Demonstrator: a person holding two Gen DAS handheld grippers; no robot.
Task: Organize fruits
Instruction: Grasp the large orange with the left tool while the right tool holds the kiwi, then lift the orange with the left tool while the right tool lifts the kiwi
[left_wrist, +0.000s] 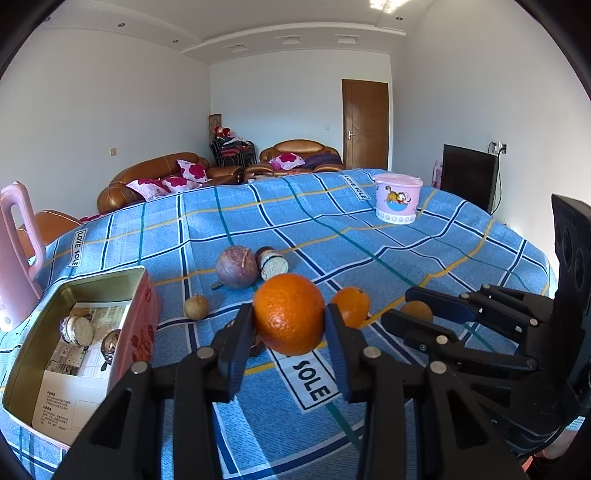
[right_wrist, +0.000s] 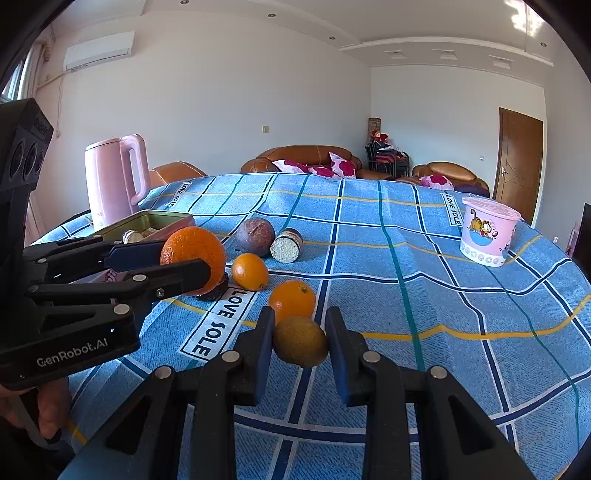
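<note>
My left gripper (left_wrist: 289, 314) is shut on a large orange (left_wrist: 289, 314), held just above the blue checked cloth (left_wrist: 406, 251). The right wrist view shows that large orange (right_wrist: 194, 254) in the left gripper (right_wrist: 188, 260), over a dark fruit (right_wrist: 216, 292). My right gripper (right_wrist: 301, 325) is shut on a small brown-green fruit (right_wrist: 300, 340), low over the cloth. Two smaller oranges (right_wrist: 250, 271) (right_wrist: 292, 300) lie between the grippers. Behind them are a purple passion fruit (left_wrist: 236, 266) and a short cork-ended jar (left_wrist: 271, 263) on its side. Another little brown fruit (left_wrist: 196, 307) lies by the tin.
An open pink tin (left_wrist: 136, 317) at the left holds papers and small round items. A pink kettle (right_wrist: 110, 177) stands behind it. A pink cartoon tub (right_wrist: 487, 230) sits at the far right of the table. A hand (right_wrist: 51, 410) holds the left gripper's handle.
</note>
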